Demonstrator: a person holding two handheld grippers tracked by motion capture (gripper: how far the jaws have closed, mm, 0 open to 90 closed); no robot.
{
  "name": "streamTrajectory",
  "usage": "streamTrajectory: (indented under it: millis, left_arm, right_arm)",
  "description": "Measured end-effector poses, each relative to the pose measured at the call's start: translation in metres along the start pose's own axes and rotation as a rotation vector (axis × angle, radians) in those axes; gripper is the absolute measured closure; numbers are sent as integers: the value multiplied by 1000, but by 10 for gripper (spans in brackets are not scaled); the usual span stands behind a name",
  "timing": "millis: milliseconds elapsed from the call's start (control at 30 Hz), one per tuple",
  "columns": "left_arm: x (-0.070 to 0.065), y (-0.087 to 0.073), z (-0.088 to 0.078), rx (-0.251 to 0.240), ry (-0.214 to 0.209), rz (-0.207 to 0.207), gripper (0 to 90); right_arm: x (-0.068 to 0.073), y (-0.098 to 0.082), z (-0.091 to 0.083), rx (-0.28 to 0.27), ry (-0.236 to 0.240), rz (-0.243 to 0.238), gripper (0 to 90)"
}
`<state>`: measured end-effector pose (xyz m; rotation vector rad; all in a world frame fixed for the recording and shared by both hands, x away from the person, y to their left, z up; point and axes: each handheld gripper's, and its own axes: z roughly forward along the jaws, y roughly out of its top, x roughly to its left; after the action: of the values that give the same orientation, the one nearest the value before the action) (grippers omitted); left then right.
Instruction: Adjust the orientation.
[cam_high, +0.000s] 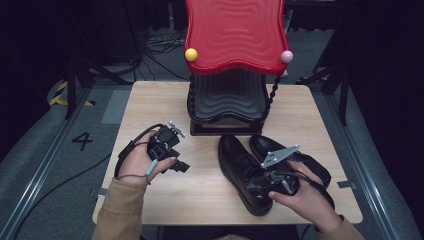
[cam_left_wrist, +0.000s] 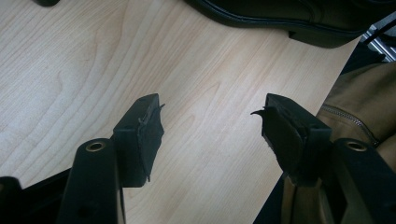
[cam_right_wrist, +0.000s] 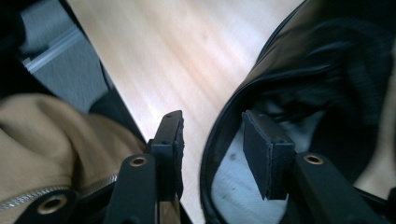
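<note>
Shoes (cam_high: 260, 167) sit near the wooden table's (cam_high: 150, 100) front edge; right gripper (cam_right_wrist: 212, 140) straddles one's collar, released; left gripper (cam_left_wrist: 210, 123) gapes empty.

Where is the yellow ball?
In the high view the yellow ball sits at the left lower corner of the red wavy shelf, at the far end of the table, opposite the pink ball.
</note>
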<state>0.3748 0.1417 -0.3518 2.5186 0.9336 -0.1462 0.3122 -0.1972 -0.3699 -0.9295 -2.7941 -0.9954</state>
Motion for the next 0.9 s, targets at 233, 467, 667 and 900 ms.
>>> streamTrajectory:
  millis: [233, 467, 667, 900]
  left_arm:
    - [-1, 2, 1, 3, -1, 6, 382]
    - [-1, 5, 3, 6, -4, 9, 378]
    - [0, 7, 3, 8, -7, 12, 375]
    - [0, 6, 3, 8, -6, 11, 372]
  right_arm:
    - [-27, -9, -33, -89, -148, 61, 561]
    - [-53, -25, -57, -60, -282, 164, 550]
    - [-67, -37, -70, 4, -358, 158, 522]
    - [-82, -50, -72, 110, -353, 208, 488]
